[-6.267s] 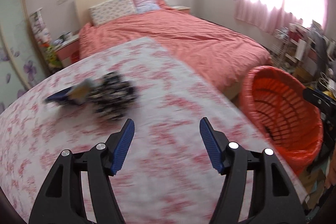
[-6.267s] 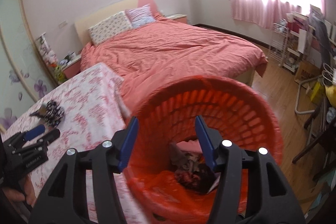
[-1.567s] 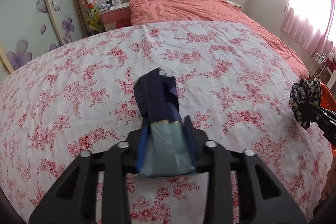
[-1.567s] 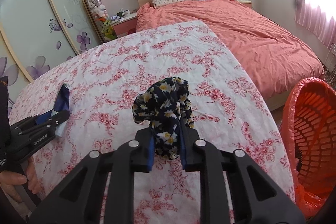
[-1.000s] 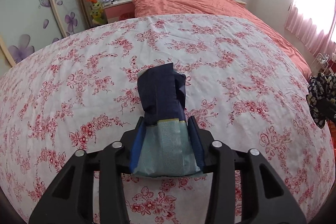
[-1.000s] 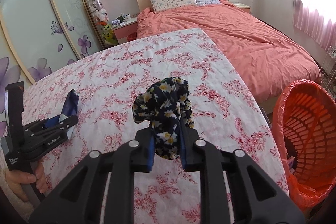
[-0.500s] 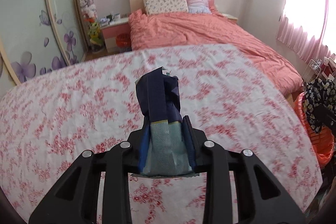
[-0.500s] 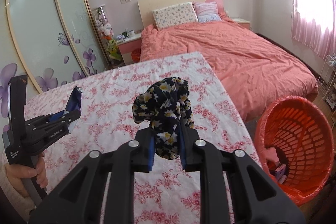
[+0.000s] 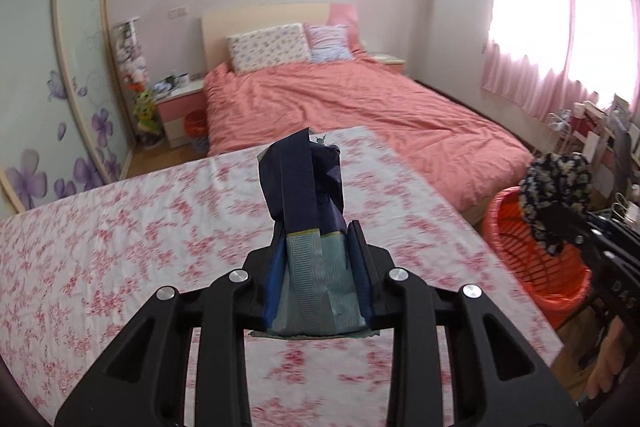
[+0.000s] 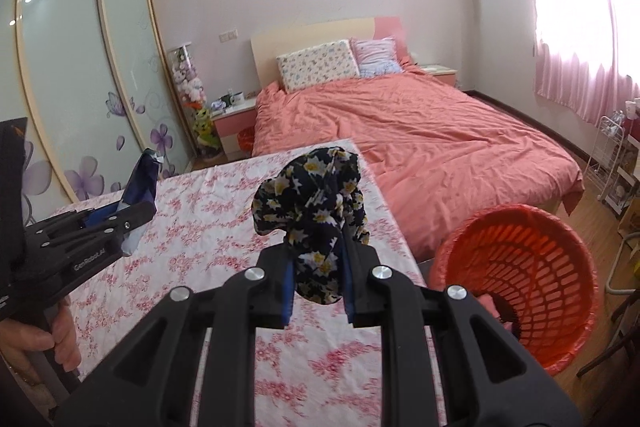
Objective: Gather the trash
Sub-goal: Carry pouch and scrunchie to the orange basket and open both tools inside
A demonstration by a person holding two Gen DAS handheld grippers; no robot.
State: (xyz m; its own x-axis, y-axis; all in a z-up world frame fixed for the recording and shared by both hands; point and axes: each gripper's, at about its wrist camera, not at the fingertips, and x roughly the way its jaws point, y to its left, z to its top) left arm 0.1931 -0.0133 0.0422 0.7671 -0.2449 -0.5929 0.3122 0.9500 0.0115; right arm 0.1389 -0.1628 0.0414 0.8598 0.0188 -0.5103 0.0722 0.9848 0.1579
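Observation:
My left gripper [image 9: 318, 267] is shut on a dark blue and pale green wrapper [image 9: 304, 183], held up above the flowered table [image 9: 120, 235]. The same wrapper [image 10: 142, 175] shows at the left of the right wrist view. My right gripper [image 10: 316, 279] is shut on a black cloth with yellow flowers [image 10: 312, 195], raised over the table's right part. That cloth [image 9: 556, 187] hangs just over the orange basket [image 9: 536, 267] in the left wrist view. The orange basket [image 10: 520, 283] stands on the floor to the right of the table, with some trash inside.
A bed with a salmon cover [image 10: 420, 131] lies beyond the table. A nightstand [image 9: 176, 107] and sliding wardrobe doors [image 10: 80, 75] line the left wall. A white wire rack [image 10: 612, 163] and clutter stand under the pink curtains [image 9: 560, 39] on the right.
Both grippers have risen from the table and swung right toward the basket, each keeping its grip. The basket has come into the left wrist view.

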